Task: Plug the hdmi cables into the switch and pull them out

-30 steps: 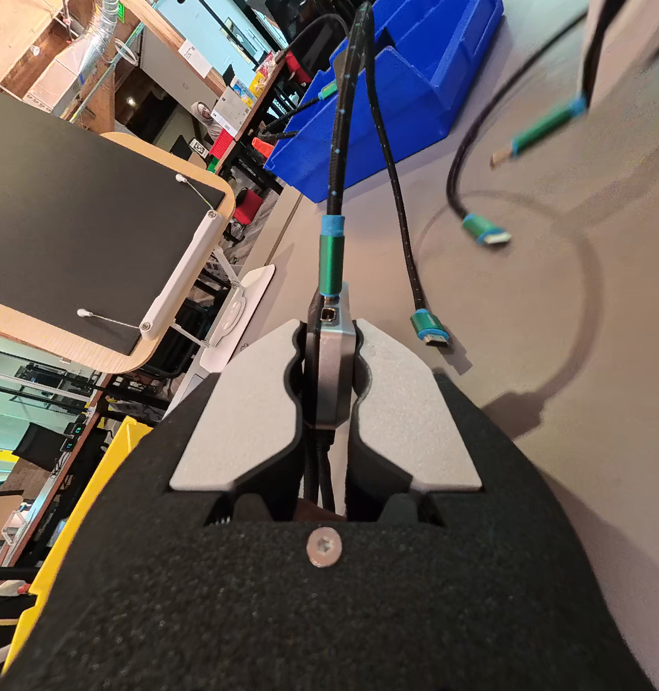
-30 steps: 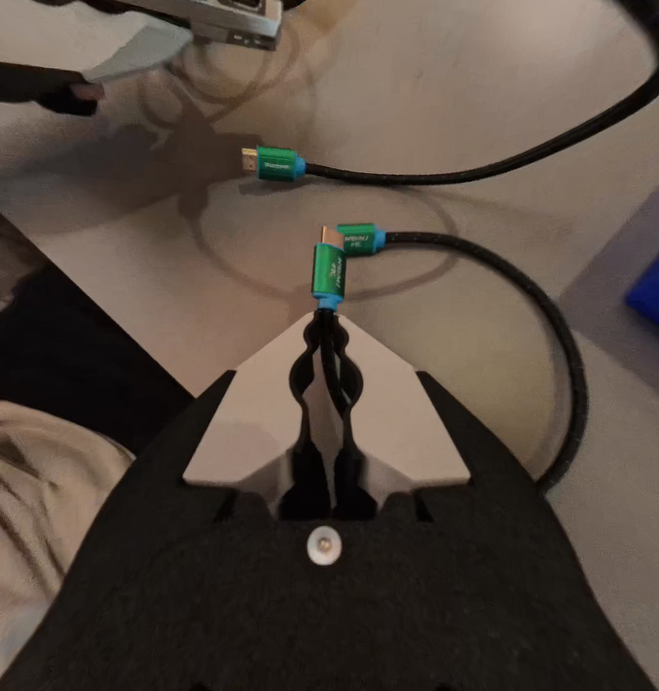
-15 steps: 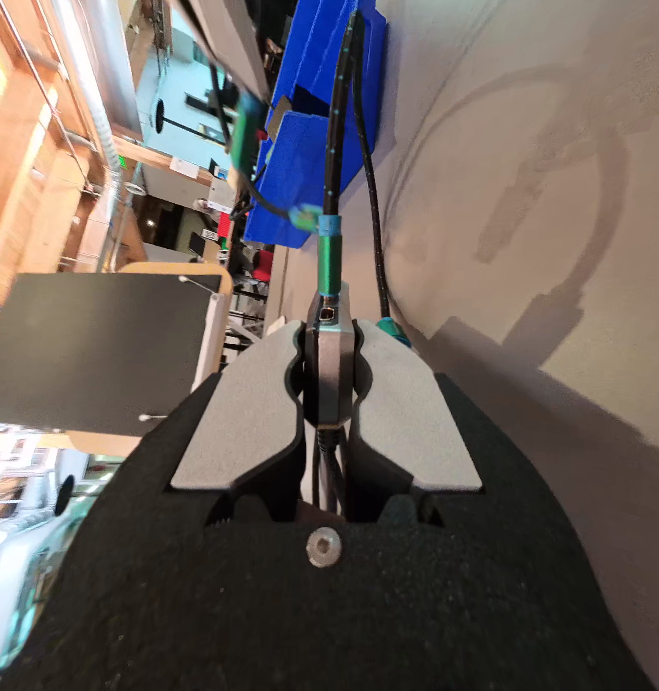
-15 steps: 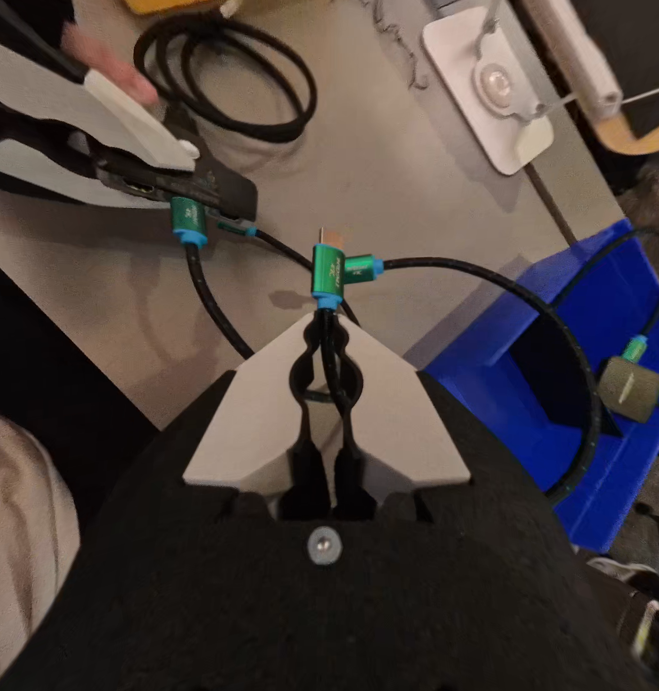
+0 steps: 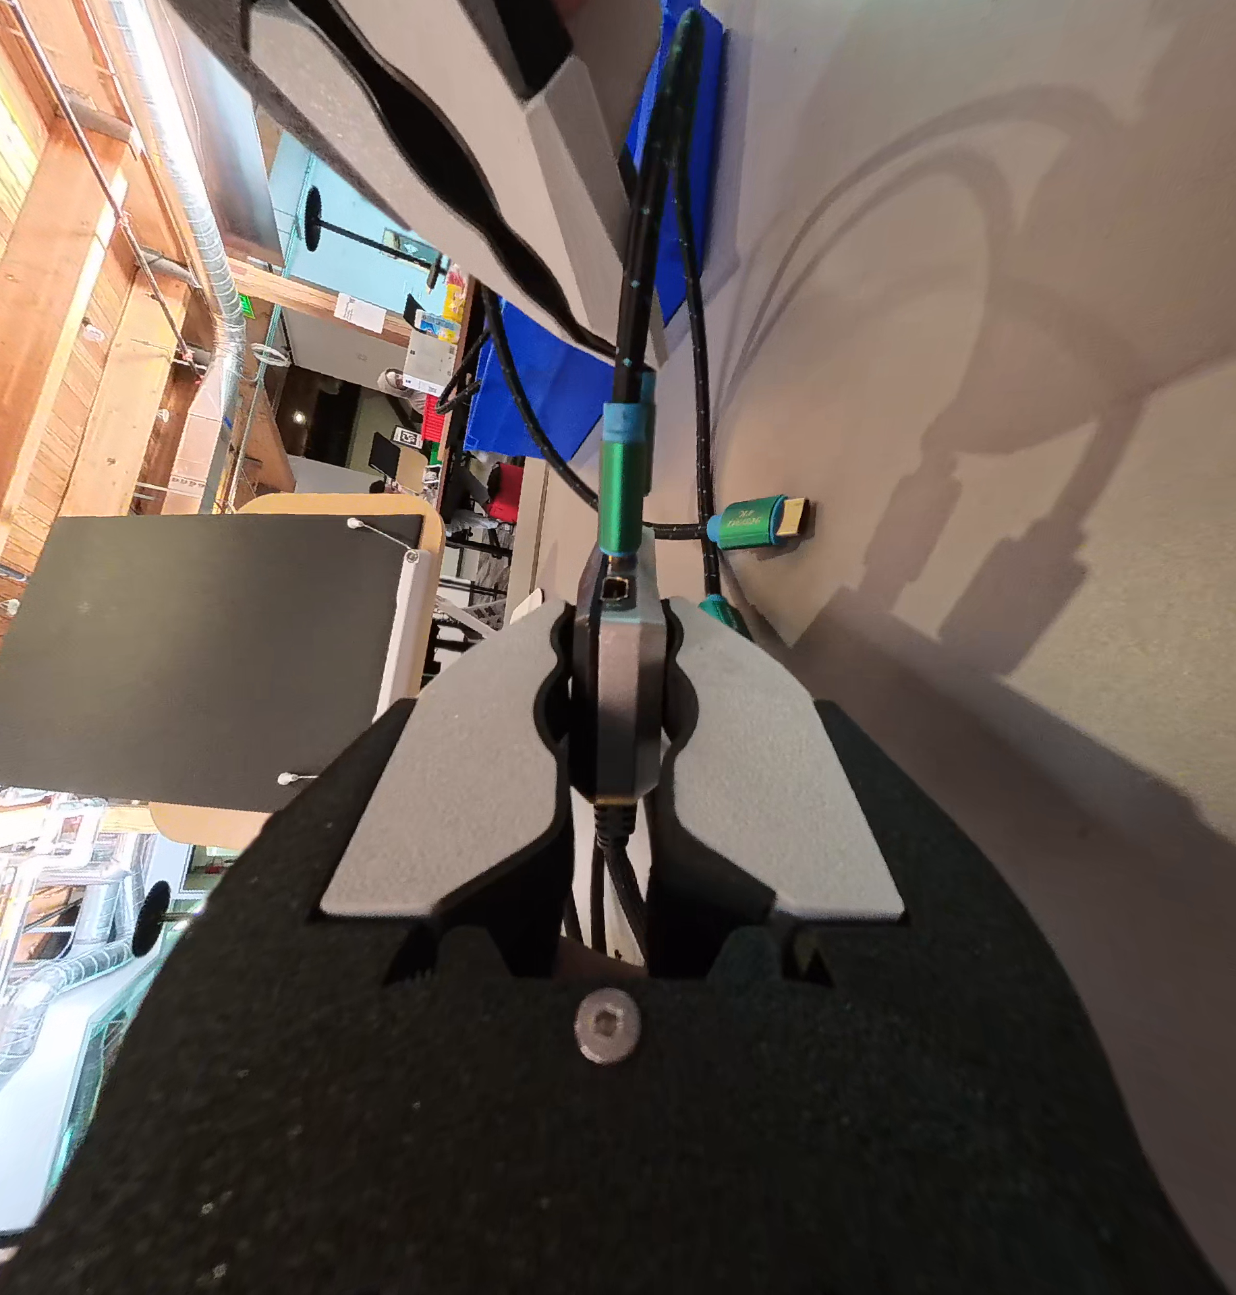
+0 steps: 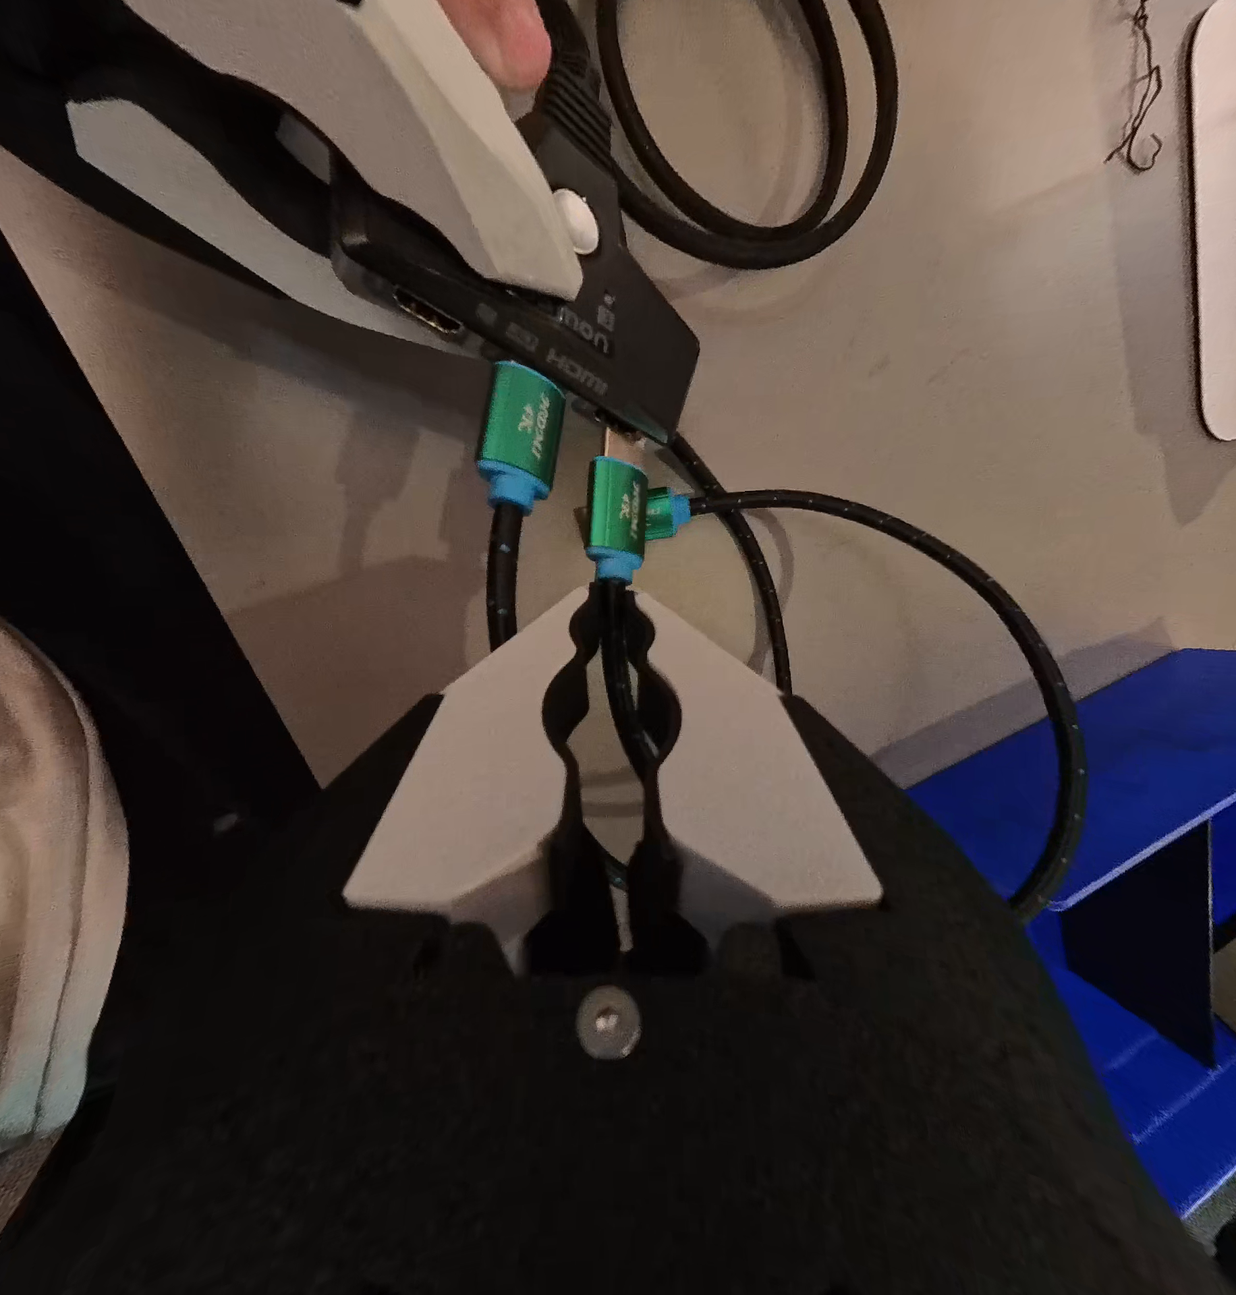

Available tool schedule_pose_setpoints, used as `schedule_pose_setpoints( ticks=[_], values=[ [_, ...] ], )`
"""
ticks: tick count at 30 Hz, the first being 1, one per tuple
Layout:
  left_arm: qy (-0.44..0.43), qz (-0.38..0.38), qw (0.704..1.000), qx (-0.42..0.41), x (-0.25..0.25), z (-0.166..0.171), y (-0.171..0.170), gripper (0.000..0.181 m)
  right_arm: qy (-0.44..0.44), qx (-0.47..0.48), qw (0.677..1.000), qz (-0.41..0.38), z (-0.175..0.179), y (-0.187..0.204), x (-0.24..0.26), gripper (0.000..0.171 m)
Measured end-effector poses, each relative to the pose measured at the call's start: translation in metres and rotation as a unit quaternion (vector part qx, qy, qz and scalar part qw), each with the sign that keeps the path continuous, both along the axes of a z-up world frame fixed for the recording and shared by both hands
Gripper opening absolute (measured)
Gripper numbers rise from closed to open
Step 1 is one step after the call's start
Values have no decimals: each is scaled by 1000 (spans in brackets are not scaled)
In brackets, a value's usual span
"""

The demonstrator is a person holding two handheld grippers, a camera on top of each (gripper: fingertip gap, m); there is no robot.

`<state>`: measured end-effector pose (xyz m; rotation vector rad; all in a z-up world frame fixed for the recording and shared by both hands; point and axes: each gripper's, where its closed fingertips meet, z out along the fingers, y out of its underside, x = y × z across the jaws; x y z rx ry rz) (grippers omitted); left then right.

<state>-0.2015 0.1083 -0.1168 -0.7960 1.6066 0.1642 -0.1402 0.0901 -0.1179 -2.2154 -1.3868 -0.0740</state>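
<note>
Left wrist view: the left gripper [image 5: 619,690] is clamping the dark grey switch [image 5: 621,708] edge-on between its fingers. A green plug with a blue collar [image 5: 622,483] is sitting seated in the switch's far end, its braided black cable running away toward the blue bin [image 5: 552,399]. A second green plug [image 5: 755,522] is lying free on the grey table [image 5: 1022,490], just to the right of the switch, gold tip pointing right. Part of the right gripper [image 5: 461,140] is showing at far top left.

Right wrist view: the right gripper [image 6: 612,603] is pinching the braided cable [image 6: 622,673] just behind a green plug [image 6: 616,518]. That plug's metal tip is pointing at a port at the near right corner of the switch [image 6: 601,329]; whether it is entering the port I cannot tell. To its left, another green plug [image 6: 520,438] is sitting in the switch. The left gripper [image 6: 461,161] is holding the switch from the far left. A coiled black cable [image 6: 741,140] is lying on the table [image 6: 952,350] beyond it. The blue bin [image 6: 1127,841] is sitting near right.
</note>
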Motion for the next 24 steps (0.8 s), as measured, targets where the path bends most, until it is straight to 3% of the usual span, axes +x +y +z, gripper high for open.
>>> schedule_pose_setpoints(
  ticks=[14,19,24],
  values=[
    [14,0,1000,11,6,-3,-2,21,-4,13,1000,2,-4,-1,1,5],
    [17,-3,1000,15,7,-5,-3,21,-36,54,994,90,-6,-3,-2,6],
    [17,1,999,38,8,-2,-4,20,26,21,996,84,-10,-1,-2,5]
  ],
)
